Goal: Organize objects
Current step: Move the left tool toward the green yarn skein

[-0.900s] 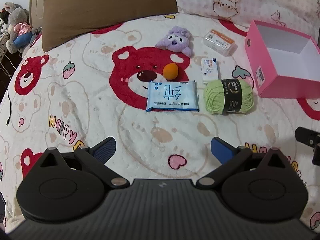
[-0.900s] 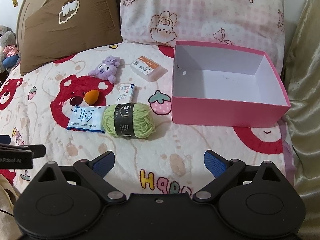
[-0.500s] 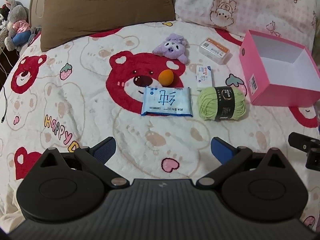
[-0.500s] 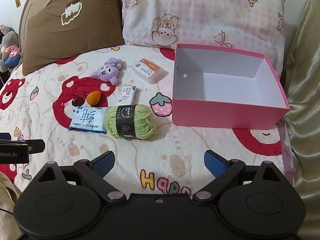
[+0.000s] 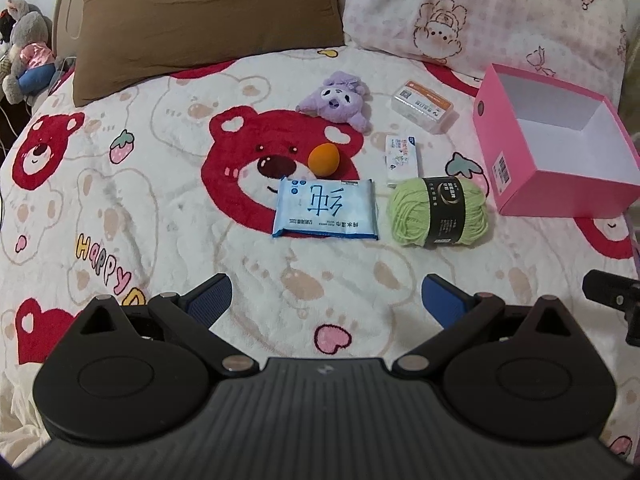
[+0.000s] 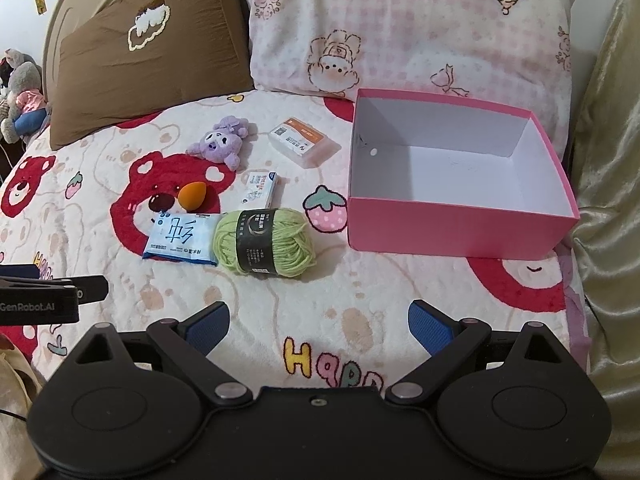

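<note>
Six small things lie on the bed blanket (image 5: 160, 208), all to the left of the pink box (image 6: 460, 232), which stands open with a white inside and a barcode sticker on its left wall. Nearest to the box is the green yarn ball (image 6: 265, 242) with a black paper band; its print is too small to read. Touching the yarn on its far-from-box side is the blue wipes pack (image 5: 326, 208), printed with a large Chinese character. Behind these are the orange sponge (image 5: 324, 159), the small white carton (image 5: 401, 157), the purple plush toy (image 5: 334, 101) and the clear case with an orange label (image 5: 424, 107). The blanket shows red bears and the letters "HAPPY".

The left hand-held gripper (image 5: 325, 300) hovers over the blanket with jaws wide apart and empty; its side reads "GenRobot.AI". The right hand-held gripper (image 6: 318, 324) is likewise spread and empty.
</note>
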The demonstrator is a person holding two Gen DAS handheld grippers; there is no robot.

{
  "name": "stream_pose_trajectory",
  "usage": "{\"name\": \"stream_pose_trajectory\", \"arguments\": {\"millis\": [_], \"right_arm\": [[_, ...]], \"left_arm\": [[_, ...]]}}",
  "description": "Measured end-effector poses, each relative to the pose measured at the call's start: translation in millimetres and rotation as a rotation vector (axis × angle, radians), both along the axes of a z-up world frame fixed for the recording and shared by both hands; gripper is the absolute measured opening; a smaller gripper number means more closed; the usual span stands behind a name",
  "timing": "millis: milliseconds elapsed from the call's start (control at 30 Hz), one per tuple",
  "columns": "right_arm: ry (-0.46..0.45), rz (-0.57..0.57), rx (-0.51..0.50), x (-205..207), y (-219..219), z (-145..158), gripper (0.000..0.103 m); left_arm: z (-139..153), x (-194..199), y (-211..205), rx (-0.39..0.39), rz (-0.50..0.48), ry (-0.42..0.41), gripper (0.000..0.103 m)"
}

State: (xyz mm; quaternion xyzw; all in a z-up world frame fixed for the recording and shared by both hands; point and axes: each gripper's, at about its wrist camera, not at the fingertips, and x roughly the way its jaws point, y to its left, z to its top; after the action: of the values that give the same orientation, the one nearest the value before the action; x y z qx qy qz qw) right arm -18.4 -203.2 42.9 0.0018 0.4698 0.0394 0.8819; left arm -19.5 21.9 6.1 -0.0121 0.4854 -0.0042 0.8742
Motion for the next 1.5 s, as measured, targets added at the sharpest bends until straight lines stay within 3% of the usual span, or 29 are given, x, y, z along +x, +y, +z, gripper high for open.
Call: {"name": "stream_pose_trajectory", "arguments": {"millis": [233, 1133, 1500], "right_arm": [[0.007, 0.004, 0.019, -3, -3, -1, 0.098], [0.005, 0.032, 0.035, -14, -3, 0, 0.098], [-0.006, 0.029, 0.017, -13, -5, 3, 0.098]], "left_arm": [[-11, 3, -10, -0.010, -0.030, 0.025, 0.101], [7, -6, -8, -0.086, -0.034, 0.041, 0.103], [11, -4, -12, -0.034, -0.031, 0.054, 0.103]]}}
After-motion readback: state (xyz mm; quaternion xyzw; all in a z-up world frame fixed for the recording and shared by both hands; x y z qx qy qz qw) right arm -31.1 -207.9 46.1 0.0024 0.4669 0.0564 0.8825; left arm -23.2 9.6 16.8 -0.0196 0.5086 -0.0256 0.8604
